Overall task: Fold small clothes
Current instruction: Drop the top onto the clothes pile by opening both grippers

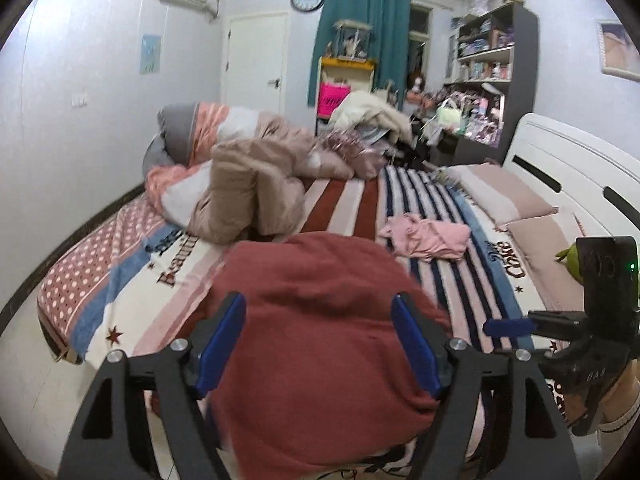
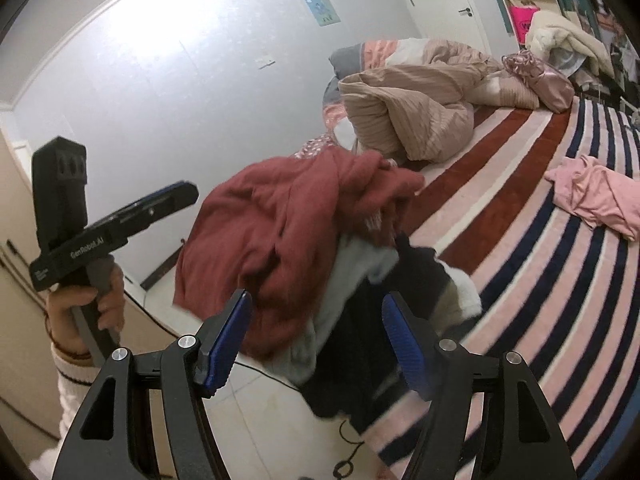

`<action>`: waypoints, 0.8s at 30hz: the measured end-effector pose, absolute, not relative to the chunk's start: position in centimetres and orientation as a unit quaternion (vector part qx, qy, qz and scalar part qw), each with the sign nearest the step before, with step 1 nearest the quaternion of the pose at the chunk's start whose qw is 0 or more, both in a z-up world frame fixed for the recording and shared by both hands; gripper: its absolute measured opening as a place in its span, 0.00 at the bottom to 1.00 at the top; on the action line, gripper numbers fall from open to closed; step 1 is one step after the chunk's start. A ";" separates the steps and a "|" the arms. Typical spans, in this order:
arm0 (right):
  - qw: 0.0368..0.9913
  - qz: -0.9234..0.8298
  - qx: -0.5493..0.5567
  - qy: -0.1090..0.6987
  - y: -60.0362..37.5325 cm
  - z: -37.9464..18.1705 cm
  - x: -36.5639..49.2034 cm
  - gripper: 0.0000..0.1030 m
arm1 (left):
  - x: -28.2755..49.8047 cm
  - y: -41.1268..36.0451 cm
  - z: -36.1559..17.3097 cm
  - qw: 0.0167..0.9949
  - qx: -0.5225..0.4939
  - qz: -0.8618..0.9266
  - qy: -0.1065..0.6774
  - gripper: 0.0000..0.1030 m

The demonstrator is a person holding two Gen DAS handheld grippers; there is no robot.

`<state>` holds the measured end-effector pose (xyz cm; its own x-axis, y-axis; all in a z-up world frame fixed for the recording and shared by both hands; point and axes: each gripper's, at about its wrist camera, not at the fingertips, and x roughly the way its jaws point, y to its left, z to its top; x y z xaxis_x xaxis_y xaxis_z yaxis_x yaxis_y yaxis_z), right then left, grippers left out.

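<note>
A dark red garment (image 1: 320, 300) lies bunched on top of a pile at the near edge of the bed. My left gripper (image 1: 320, 340) stands open just above it, blue pads wide apart and clear of the cloth. In the right wrist view the red garment (image 2: 288, 224) drapes over grey-white (image 2: 340, 292) and black clothes (image 2: 360, 360). My right gripper (image 2: 316, 336) is open in front of that pile with nothing gripped. A small pink garment (image 1: 428, 236) (image 2: 596, 196) lies crumpled on the striped bed cover. Each view shows the other gripper from the side, the right gripper (image 1: 508, 326) and the left gripper (image 2: 176, 198).
A rumpled beige duvet (image 1: 248, 192) fills the far left of the bed (image 1: 344, 204). Pillows (image 1: 500, 192) lie against the white headboard (image 1: 568, 160) at the right. Cluttered shelves (image 1: 488, 60) stand behind. A black cable (image 2: 348, 448) trails on the floor beside the bed.
</note>
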<state>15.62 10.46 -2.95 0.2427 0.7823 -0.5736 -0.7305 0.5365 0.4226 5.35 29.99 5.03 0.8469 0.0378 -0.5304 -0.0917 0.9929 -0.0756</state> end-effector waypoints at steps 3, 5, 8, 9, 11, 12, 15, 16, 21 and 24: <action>0.793 0.468 0.048 0.387 7.2 -3.8 14.1 0.63 | 4.3 25.8 4.3 0.968 -0.030 0.031 0.248 0.72; 0.800 0.455 0.053 0.388 4.4 -4.5 12.8 0.63 | 3.7 22.8 3.8 0.973 -0.018 0.024 0.229 0.73; 0.821 0.431 0.046 0.373 0.3 -5.2 10.7 0.66 | 2.7 18.0 2.6 0.980 -0.009 0.019 0.196 0.77; 0.830 0.419 0.044 0.364 -1.5 -5.5 9.9 0.68 | 2.5 16.6 2.1 0.982 -0.010 0.022 0.186 0.77; 0.852 0.394 0.035 0.345 -4.8 -6.1 8.5 0.68 | 2.1 13.2 0.6 0.985 -0.016 0.018 0.170 0.78; 0.866 0.374 0.029 0.330 -6.7 -6.4 7.8 0.70 | 1.9 12.0 0.0 0.986 -0.021 0.015 0.164 0.79; 0.904 0.314 0.030 0.290 -12.4 -7.8 5.6 0.77 | 1.1 7.1 -1.9 0.990 -0.026 0.016 0.135 0.91; 0.913 0.301 0.030 0.274 -13.9 -8.2 4.9 0.78 | 1.0 5.8 -2.4 0.991 -0.022 0.019 0.128 0.94; 0.955 0.234 -0.002 0.182 -19.1 -9.8 1.4 0.95 | 0.2 -0.3 -4.6 0.995 0.009 0.023 0.094 0.99; 0.969 0.194 -0.031 0.150 -20.9 -10.5 0.5 0.95 | 0.0 -2.6 -5.6 0.996 0.015 0.017 0.084 0.99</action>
<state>0.52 -20.90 -10.46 0.8794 0.3674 -0.3027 -0.3858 0.9226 -0.0010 -0.05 -2.56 -5.63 0.9852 0.0369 -0.1674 -0.0317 0.9989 0.0336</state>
